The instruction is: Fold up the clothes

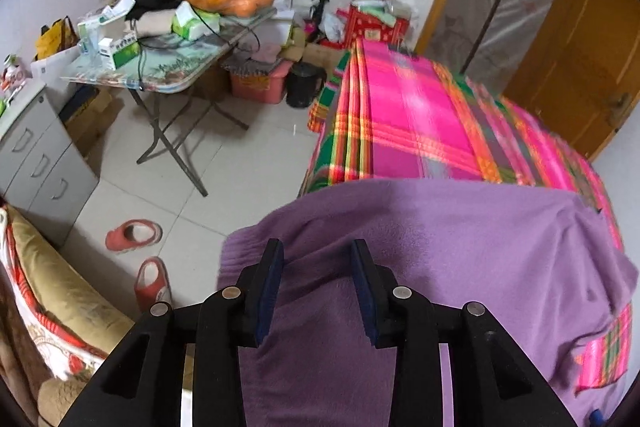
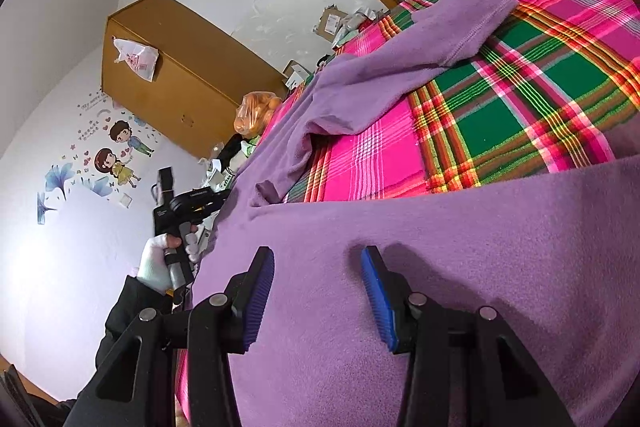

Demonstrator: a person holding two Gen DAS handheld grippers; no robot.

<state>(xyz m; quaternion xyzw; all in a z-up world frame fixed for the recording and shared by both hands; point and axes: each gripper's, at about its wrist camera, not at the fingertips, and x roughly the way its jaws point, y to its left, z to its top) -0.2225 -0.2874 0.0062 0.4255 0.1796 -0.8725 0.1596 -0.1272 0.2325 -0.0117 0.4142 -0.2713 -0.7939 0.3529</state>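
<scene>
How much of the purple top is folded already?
Hardly any. The purple top is spread across the plaid bedcover, one sleeve stretched out flat. The left gripper and right gripper sit over the fabric with jaws apart, pinching nothing. Every fold still looks left to do.

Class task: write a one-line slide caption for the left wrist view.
Open left gripper above purple fleece garment on plaid bedspread.
</scene>
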